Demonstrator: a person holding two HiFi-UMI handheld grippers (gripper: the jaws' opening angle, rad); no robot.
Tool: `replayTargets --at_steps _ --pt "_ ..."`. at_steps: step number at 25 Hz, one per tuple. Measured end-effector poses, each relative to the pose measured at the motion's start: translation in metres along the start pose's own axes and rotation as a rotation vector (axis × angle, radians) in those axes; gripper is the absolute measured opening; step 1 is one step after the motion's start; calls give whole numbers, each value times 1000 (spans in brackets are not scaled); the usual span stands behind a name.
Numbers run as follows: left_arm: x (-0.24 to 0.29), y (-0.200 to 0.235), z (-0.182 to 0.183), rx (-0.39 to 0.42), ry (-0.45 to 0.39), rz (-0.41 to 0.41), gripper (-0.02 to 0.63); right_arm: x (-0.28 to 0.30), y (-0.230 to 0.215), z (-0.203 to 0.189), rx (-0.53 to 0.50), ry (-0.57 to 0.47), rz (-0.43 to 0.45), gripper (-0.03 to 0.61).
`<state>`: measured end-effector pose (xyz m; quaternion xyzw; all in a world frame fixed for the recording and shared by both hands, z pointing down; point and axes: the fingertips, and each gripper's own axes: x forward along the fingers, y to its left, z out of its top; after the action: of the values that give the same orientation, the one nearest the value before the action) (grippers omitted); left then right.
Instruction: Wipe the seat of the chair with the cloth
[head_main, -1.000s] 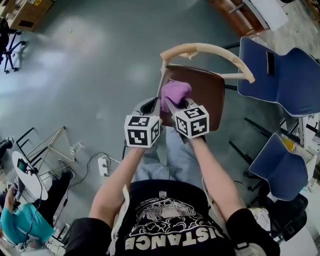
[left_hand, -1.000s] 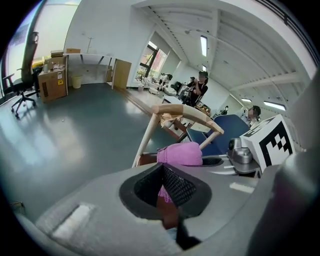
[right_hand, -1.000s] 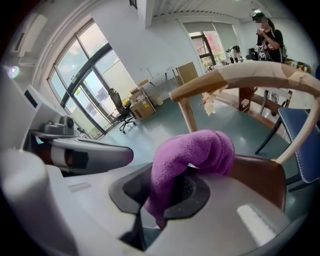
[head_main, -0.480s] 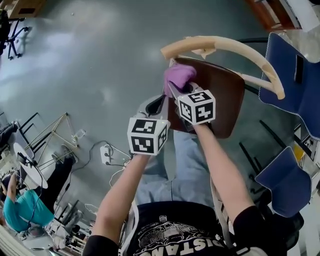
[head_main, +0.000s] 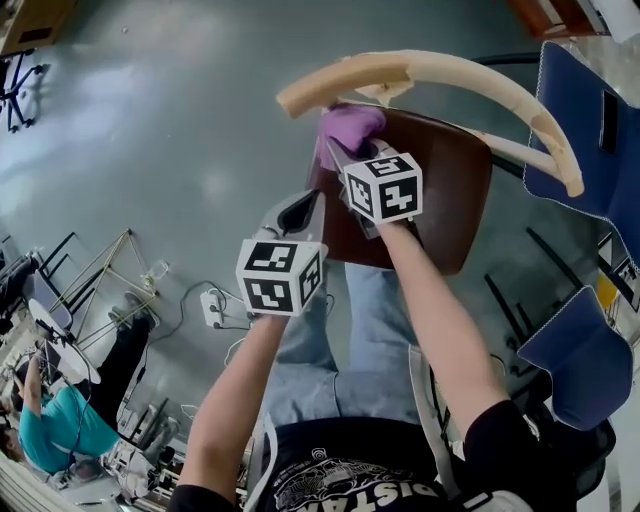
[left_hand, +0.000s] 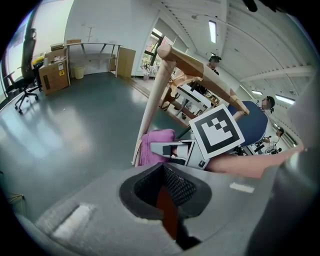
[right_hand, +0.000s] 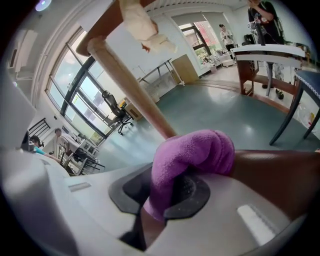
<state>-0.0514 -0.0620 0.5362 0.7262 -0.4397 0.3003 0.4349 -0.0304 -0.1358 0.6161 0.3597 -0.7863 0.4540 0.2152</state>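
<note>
The chair has a dark brown seat (head_main: 450, 190) and a curved pale wooden backrest (head_main: 440, 70). My right gripper (head_main: 345, 150) is shut on a purple cloth (head_main: 350, 125), which rests on the seat's far left corner under the backrest end. In the right gripper view the cloth (right_hand: 192, 157) bulges out of the jaws beside the brown seat (right_hand: 280, 175) and a wooden backrest post (right_hand: 130, 85). My left gripper (head_main: 300, 212) hangs shut and empty just left of the seat's edge. The left gripper view shows the cloth (left_hand: 155, 147) and the right gripper (left_hand: 167, 149) ahead.
Blue chairs (head_main: 590, 110) stand at the right, another (head_main: 575, 350) lower right. A power strip with cable (head_main: 212, 308) and a metal frame (head_main: 100, 280) lie on the grey floor at left. A person in teal (head_main: 60, 440) sits at the lower left.
My right gripper has pushed the purple cloth along the seat toward its far left corner under the backrest end. The left gripper stays beside the seat edge.
</note>
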Motion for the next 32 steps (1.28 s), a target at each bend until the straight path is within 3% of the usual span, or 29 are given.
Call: replayTargets --at_steps 16,32 --pt "45 -61 -7 83 64 -100 -1 -74 -96 -10 141 -85 -143 63" --pt "76 -120 -7 213 105 -194 0 -170 -171 -62 268 -132 -310 63"
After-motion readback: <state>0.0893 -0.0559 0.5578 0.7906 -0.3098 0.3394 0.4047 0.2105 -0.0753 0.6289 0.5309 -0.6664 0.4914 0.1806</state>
